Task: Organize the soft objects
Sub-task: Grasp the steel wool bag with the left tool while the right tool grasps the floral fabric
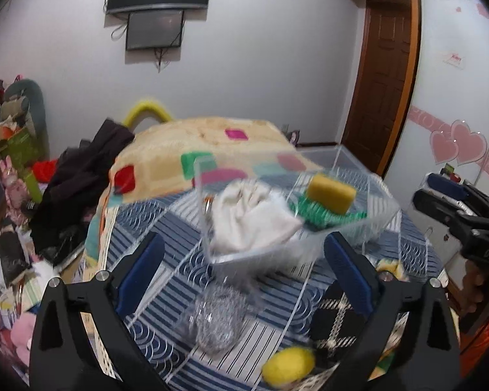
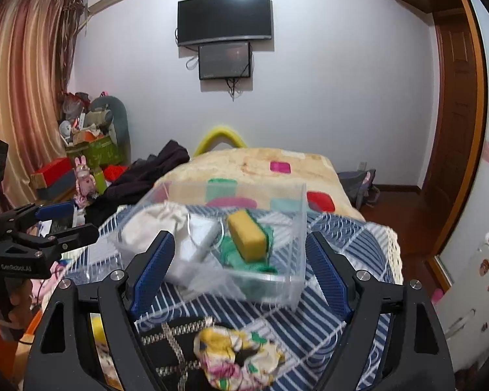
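A clear plastic box (image 1: 296, 208) sits tilted on the blue striped bed cover (image 1: 166, 228), and it looks blurred, so whether it rests flat or is lifted at one edge is hard to tell. Inside it lie a white cloth pouch (image 1: 251, 218) on the left, and a yellow sponge (image 1: 331, 194) on top of a green scrubber (image 1: 322, 216) on the right.

The left tool (image 1: 244, 280) has its blue-padded fingers wide apart with nothing between them. Its view alone shows a silver steel-wool ball (image 1: 216, 319) near the camera under a clear panel, and a yellow pom-pom (image 1: 288, 369) at the near edge beside a black checked cloth (image 1: 337, 322). The right tool appears at that view's right edge, and its jaws there seem apart.

The right tool (image 2: 239, 277) is also spread open and empty, the box (image 2: 277, 228) just beyond its fingertips. Only this view shows a crumpled floral cloth (image 2: 241, 358) lying near on the black checked cloth (image 2: 169, 339), and the brown curtain (image 2: 22, 91) far left. The left tool (image 2: 65, 224) shows at the left edge.

Both views show the patterned blanket (image 2: 260, 169) behind the box and two screens (image 2: 225, 19) on the far wall.
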Demonstrator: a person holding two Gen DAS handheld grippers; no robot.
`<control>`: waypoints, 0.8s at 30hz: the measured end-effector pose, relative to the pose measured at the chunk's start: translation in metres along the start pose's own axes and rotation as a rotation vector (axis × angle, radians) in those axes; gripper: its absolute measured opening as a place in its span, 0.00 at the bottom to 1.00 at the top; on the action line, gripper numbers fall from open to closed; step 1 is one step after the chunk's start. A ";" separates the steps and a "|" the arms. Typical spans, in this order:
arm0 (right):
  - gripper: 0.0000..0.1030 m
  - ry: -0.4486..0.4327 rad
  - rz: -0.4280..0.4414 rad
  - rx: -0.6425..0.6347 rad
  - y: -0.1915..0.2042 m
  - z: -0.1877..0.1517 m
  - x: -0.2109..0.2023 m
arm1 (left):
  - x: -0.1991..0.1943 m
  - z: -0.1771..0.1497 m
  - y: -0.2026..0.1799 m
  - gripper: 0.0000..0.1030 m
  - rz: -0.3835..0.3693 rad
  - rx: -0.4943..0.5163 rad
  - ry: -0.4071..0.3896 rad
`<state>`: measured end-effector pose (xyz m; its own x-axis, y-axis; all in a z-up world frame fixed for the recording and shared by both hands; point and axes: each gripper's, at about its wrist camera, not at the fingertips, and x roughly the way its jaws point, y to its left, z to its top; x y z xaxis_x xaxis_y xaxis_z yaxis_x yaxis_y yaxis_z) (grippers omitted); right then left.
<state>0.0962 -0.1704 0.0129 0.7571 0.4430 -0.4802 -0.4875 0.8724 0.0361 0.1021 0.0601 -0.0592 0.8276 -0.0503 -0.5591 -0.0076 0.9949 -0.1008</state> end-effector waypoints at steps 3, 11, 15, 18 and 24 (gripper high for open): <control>0.78 0.038 -0.006 0.007 -0.001 -0.014 0.002 | 0.012 -0.016 0.007 0.97 0.025 -0.011 0.059; 0.78 0.181 -0.019 0.058 -0.010 -0.054 0.015 | 0.042 -0.056 0.019 0.97 0.065 -0.046 0.175; 0.78 0.229 -0.005 0.076 -0.010 -0.067 0.016 | 0.054 -0.065 0.021 0.97 0.067 -0.064 0.206; 0.77 0.255 -0.001 0.076 -0.010 -0.074 0.019 | 0.060 -0.067 0.023 0.94 0.064 -0.070 0.211; 0.53 0.294 0.008 0.106 -0.016 -0.079 0.026 | 0.072 -0.074 0.026 0.70 0.033 -0.084 0.249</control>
<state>0.0894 -0.1894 -0.0693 0.5878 0.3846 -0.7118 -0.4330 0.8927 0.1248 0.1195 0.0762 -0.1628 0.6629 -0.0484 -0.7471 -0.0872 0.9861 -0.1412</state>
